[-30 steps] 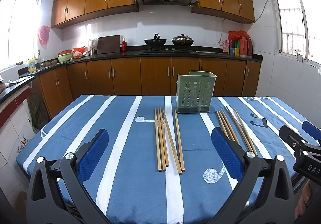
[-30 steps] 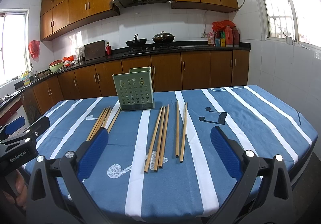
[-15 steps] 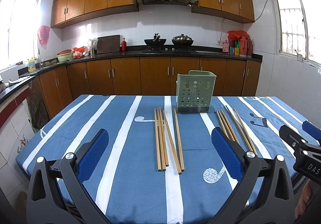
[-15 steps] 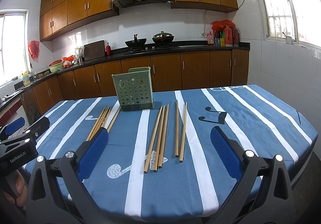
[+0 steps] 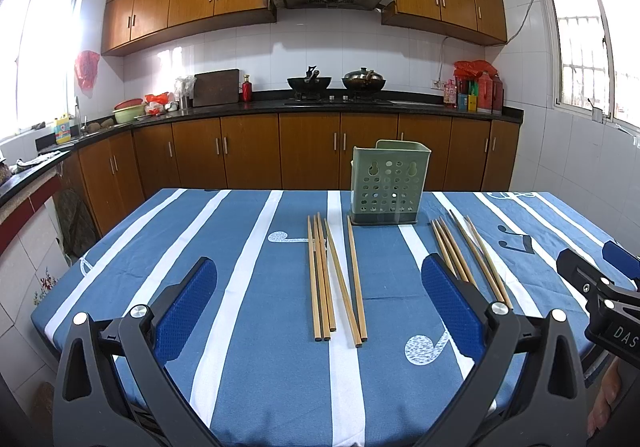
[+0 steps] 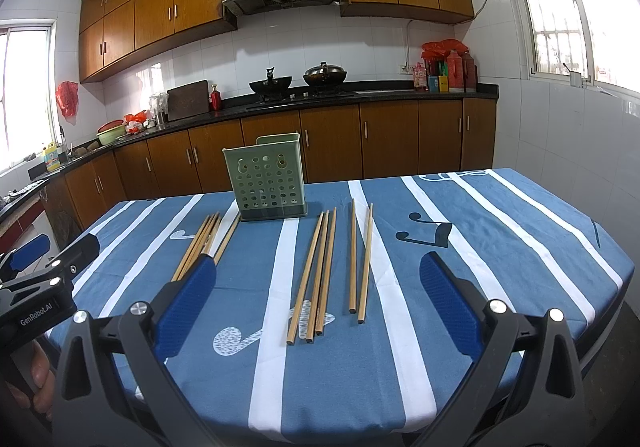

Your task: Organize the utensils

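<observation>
A pale green perforated utensil holder [image 5: 386,183] [image 6: 266,177] stands upright at the far middle of the table. Several wooden chopsticks [image 5: 332,279] lie flat in front of my left gripper [image 5: 320,275], which is open and holds nothing. A second bunch of chopsticks [image 5: 468,255] lies right of the holder. In the right wrist view that bunch [image 6: 316,275] and a loose pair [image 6: 360,259] lie ahead of my right gripper [image 6: 318,271], open and empty. The left bunch [image 6: 204,243] is partly hidden by a finger.
The table wears a blue cloth with white stripes [image 5: 224,247] [image 6: 500,231]. The right gripper [image 5: 596,261] shows at the left view's right edge, the left gripper [image 6: 56,251] at the right view's left edge. Kitchen counters and cabinets [image 5: 248,155] stand behind.
</observation>
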